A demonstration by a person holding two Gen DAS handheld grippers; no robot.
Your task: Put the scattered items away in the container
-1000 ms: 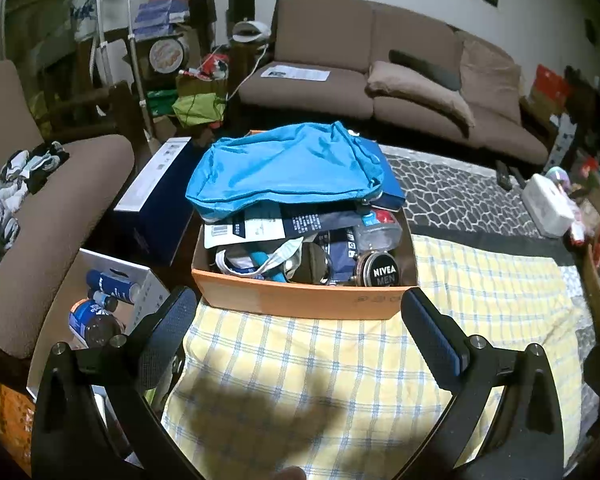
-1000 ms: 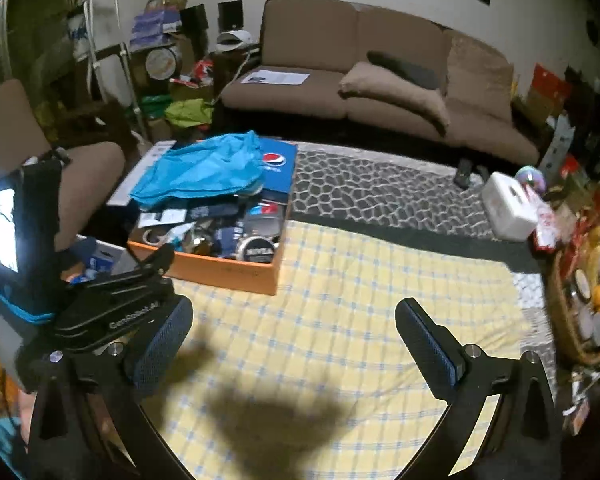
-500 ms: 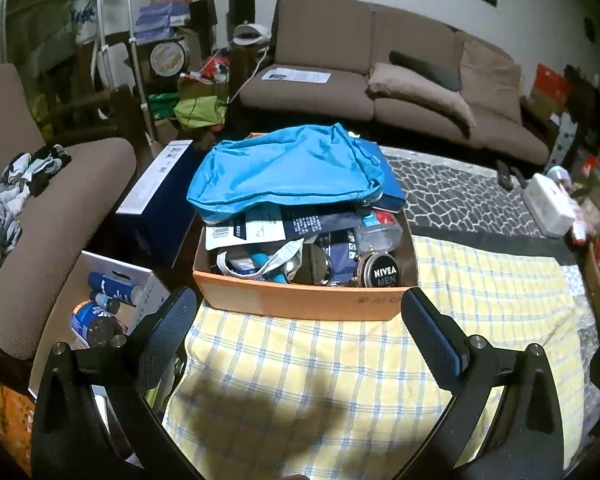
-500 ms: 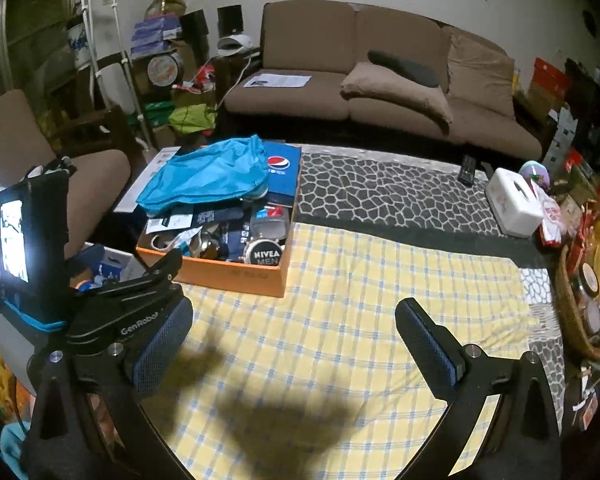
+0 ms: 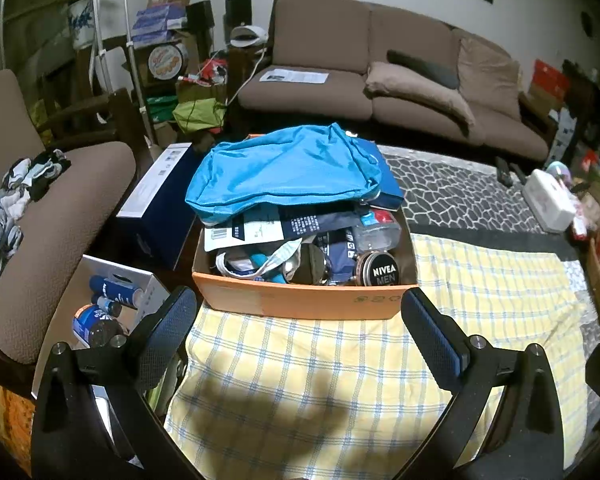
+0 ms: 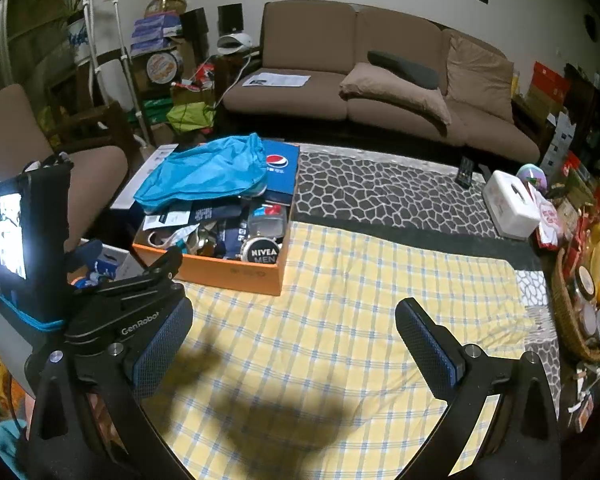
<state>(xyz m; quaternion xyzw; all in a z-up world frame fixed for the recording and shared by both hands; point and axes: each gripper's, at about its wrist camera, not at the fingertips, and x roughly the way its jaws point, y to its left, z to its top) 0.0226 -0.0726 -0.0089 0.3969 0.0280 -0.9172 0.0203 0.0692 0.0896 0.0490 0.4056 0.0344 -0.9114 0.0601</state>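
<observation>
Both grippers hung above the yellow checked cloth (image 6: 360, 300) on the tabletop, the left gripper (image 5: 298, 330) and the right gripper (image 6: 294, 336) each with jaws spread wide and nothing between them. One orange box (image 5: 300, 302) sat at the cloth's far left edge, its long axis running away toward the brown sofa (image 6: 380, 80). It was heaped full: a blue drawstring bag (image 5: 284, 168) lay across the far half, a Nivea Men tin (image 5: 382, 270) stood on edge against the near wall, facing the camera. A white tissue box (image 6: 508, 204) sat well apart at right.
</observation>
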